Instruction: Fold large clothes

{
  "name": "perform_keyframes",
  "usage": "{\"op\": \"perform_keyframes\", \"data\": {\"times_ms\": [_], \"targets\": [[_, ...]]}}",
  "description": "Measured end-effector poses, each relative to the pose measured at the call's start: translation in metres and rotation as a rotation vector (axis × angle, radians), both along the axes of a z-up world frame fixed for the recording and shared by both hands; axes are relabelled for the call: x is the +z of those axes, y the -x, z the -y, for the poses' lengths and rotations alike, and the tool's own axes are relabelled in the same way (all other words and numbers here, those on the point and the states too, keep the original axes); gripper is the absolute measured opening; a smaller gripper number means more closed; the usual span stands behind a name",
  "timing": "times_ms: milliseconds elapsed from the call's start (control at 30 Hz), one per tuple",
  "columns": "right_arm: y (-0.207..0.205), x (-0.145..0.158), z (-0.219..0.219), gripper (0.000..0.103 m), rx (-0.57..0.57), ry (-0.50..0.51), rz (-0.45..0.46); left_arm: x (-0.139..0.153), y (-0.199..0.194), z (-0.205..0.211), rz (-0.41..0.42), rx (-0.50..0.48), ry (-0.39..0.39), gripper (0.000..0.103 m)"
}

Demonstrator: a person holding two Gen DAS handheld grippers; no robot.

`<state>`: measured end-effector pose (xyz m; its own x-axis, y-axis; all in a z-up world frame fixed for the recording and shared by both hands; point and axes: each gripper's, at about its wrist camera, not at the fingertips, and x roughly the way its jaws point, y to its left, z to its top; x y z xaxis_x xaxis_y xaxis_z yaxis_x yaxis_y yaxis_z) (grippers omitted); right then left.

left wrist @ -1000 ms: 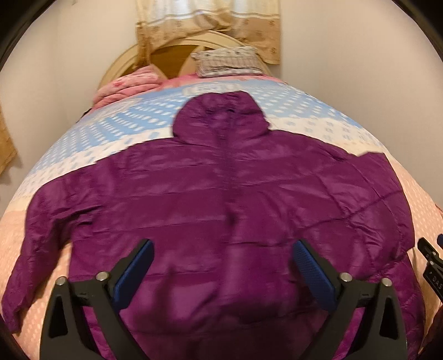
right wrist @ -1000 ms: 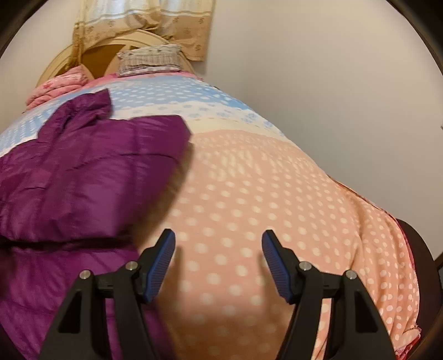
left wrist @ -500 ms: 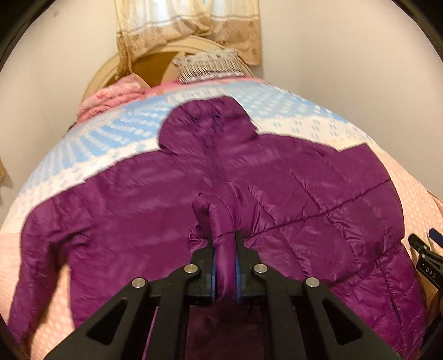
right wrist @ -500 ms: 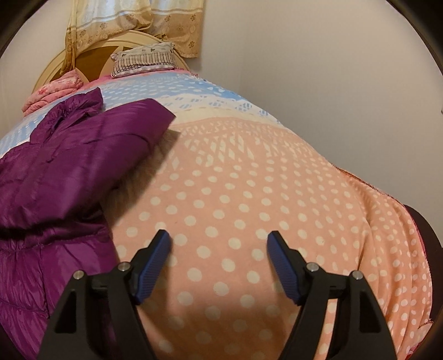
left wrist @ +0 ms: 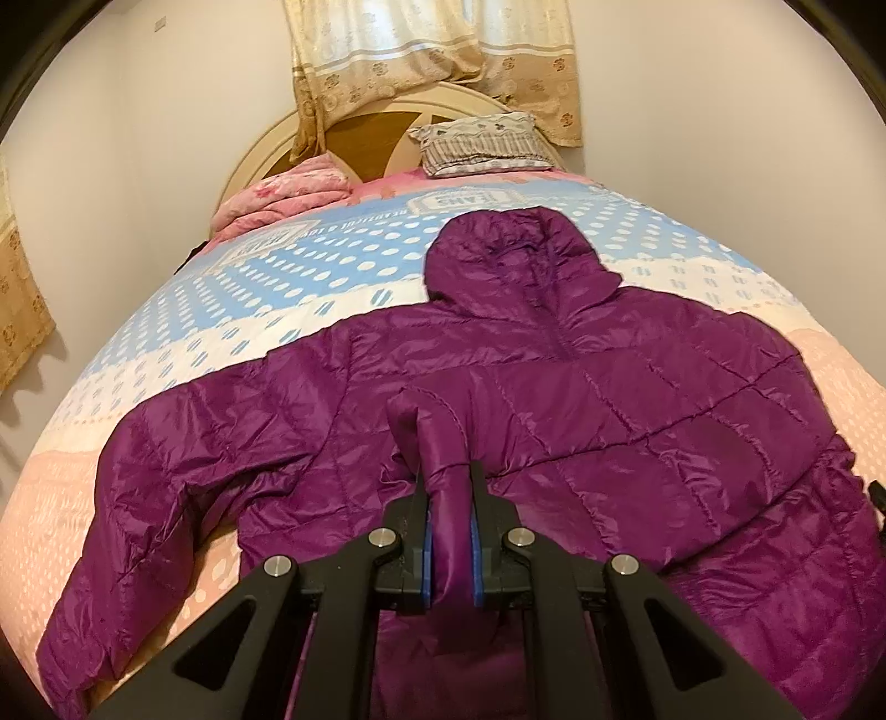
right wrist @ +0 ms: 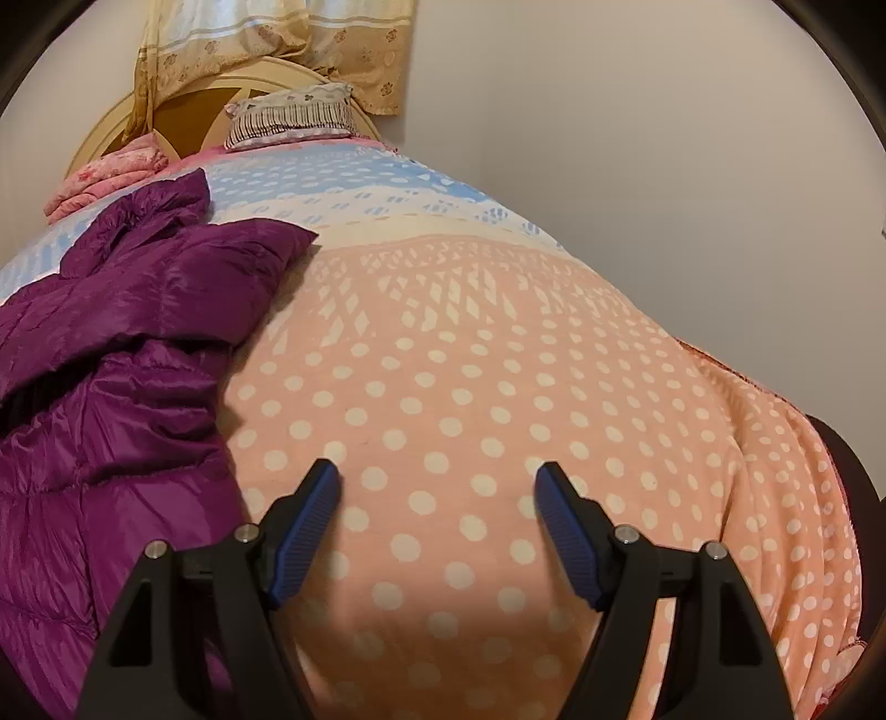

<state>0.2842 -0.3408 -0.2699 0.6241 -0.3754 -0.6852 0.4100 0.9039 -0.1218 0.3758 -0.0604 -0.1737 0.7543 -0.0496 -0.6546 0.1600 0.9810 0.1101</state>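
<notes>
A bedroom with pale walls: a bed covered by a polka-dot bedspread [left wrist: 288, 299], blue at the head and peach toward the foot, fills the left wrist view. A curved cream headboard [left wrist: 382, 133] stands against the wall under a beige patterned curtain [left wrist: 432, 50], with a striped pillow [left wrist: 482, 144] and a folded pink blanket [left wrist: 282, 194] at the head. A purple hooded puffer jacket [left wrist: 637, 399] lies spread flat across the bedspread, hood toward the pillow, one sleeve trailing to the lower left. The left gripper [left wrist: 449, 531] has just closed and now pinches a raised fold of the jacket's quilted fabric, the cloth standing up between its blue pads [left wrist: 424, 545].

From the right wrist view, the peach, white-dotted stretch of the bedspread [right wrist: 498, 387] takes up most of the picture, with the bare wall behind. The jacket [right wrist: 127, 343] sits at the left edge, its near sleeve folded in over the body and its hood pointing toward the pillow [right wrist: 293, 119]. The right gripper [right wrist: 437, 526] hovers above bare bedspread just beside the jacket, jaws spread wide after opening a little further, with nothing between the blue pads [right wrist: 302, 531].
</notes>
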Motion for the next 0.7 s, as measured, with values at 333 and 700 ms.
{"op": "perform_keyframes", "data": {"times_ms": [333, 700], "targets": [[-0.004, 0.020, -0.004, 0.077, 0.019, 0.000, -0.015, -0.029, -0.016, -0.013, -0.040, 0.057, -0.010, 0.011], [-0.099, 0.059, -0.062, 0.071, 0.299, -0.113, 0.086, -0.047, -0.025, -0.017, -0.057, 0.102, -0.069, 0.019]]}}
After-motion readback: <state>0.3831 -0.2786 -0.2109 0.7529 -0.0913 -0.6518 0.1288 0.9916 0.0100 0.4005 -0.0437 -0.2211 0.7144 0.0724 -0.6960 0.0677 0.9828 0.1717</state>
